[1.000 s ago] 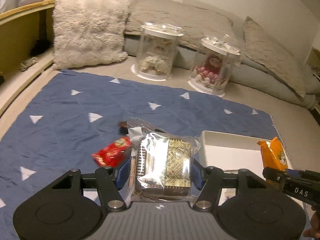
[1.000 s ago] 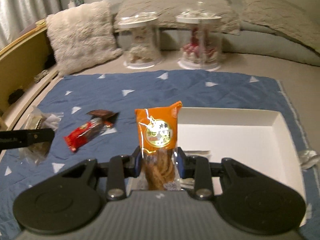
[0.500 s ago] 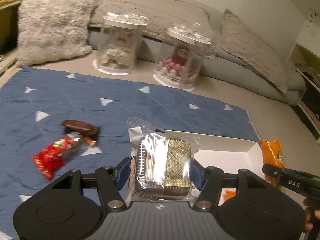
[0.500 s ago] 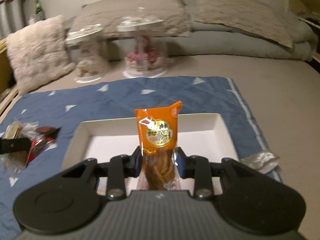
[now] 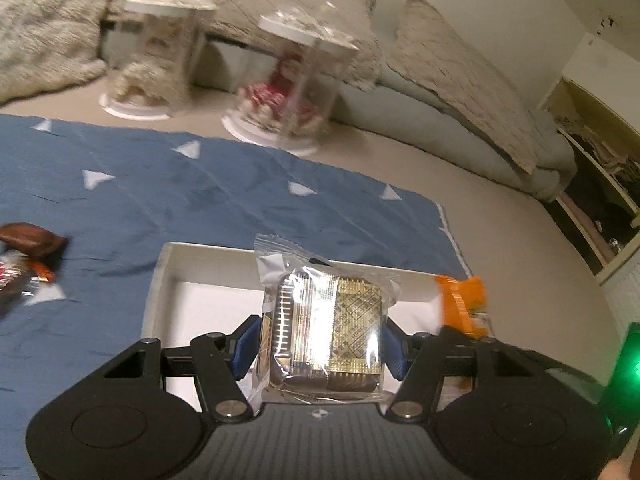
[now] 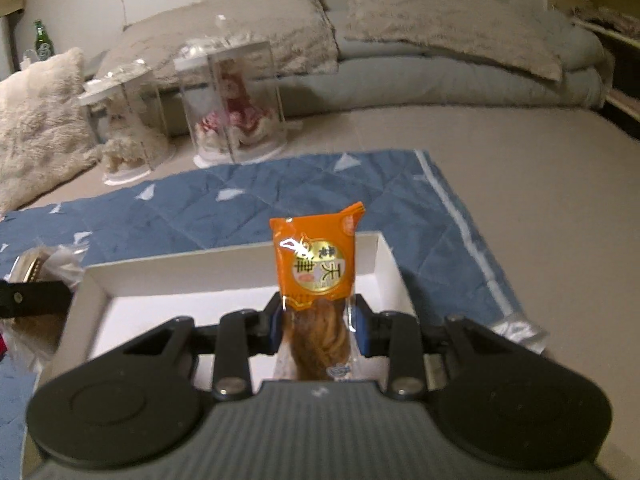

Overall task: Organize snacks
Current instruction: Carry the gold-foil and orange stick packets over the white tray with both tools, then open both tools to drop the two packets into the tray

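Left wrist view: left gripper (image 5: 318, 346) jaws gripping clear-wrapped gold snack (image 5: 326, 332) over white tray (image 5: 158, 280). Right gripper (image 6: 318, 326) jaws pinching orange snack packet (image 6: 314, 260) above same tray.

Orange snack packet (image 6: 316, 260); white tray (image 6: 96, 292); blue cloth (image 5: 160, 200), white triangles.

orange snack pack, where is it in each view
Left wrist: orange pack at right edge, over the white tray's right side.
Right wrist: centre, upright in the right gripper.
Shared landmark: the doll case with the red doll.
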{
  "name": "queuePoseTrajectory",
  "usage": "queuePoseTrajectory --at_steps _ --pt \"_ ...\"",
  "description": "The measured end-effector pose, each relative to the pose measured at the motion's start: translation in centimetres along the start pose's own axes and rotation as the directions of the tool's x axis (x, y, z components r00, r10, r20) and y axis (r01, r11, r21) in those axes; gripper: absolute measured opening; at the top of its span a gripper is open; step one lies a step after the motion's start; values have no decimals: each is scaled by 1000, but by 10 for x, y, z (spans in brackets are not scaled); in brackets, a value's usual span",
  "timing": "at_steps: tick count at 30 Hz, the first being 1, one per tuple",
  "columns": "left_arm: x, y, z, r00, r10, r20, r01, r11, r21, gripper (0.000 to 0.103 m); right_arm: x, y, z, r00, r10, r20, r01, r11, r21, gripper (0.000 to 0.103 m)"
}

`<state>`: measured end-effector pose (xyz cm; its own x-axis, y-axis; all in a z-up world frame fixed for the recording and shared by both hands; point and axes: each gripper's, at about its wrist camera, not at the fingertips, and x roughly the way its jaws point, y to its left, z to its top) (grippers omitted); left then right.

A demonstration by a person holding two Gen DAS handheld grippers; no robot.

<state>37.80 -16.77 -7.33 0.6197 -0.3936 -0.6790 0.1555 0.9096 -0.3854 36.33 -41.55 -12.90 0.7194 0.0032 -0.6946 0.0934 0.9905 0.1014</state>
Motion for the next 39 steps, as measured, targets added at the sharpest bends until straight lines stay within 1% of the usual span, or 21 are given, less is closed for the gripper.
queuePoseTrajectory --at_steps 5,7,10,15,19,22,24,25,27,31,34,37,39 --pt "32 -11 1 998 -58 -8 58 998 -20 62 18 6 0 1000 -1 27 2 999 -48 39" --pt "46 -13 0 997 -79 -16 78 996 -41 62 25 5 0 1000 -6 17 7 998 -57 39" --pt "67 -12 -7 993 -104 -52 100 991 -86 62 31 1 -2 1000 -27 -11 26 997 -71 40" --pt "93 -13 -19 983 -157 -95 139 976 -169 62 34 -15 -5 998 -34 -43 32 998 -47 40" --pt "101 -17 -26 972 -211 -108 185 960 -208 63 34 -21 -8 999 -40 -35 38 998 -45 40" --pt "105 -15 -28 964 -233 -130 194 946 -259 63 31 -21 -10 1000 -3 -31 3 1000 -27 50" --pt "104 -13 -27 966 -214 -144 172 951 -256 64 33 -17 -10 998 -21 -55 19 999 -43 54" --pt "104 -13 -27 968 -203 -149 161 954 -251 64 32 -16 -10 998 -26 -62 23 999 -47 55" --pt "102 -12 -27 969 -196 -153 155 956 -248 67 29 -15 -10 997 -20 -77 17 999 -39 58" --pt "99 -12 -24 966 -204 -157 163 956 -243 68 22 -16 -10 994 -29 -109 26 999 -28 59" --pt "99 -15 -27 966 -200 -165 162 962 -221 67 11 -20 -10 992 -36 -123 34 999 -20 58" --pt "99 -19 -29 962 -210 -173 174 964 -199 67 -3 -25 -11 992 -19 -124 19 1000 -1 58" --pt "99 -24 -29 964 -200 -177 170 971 -167 67 -10 -26 -13 991 -15 -130 15 1000 -3 58"
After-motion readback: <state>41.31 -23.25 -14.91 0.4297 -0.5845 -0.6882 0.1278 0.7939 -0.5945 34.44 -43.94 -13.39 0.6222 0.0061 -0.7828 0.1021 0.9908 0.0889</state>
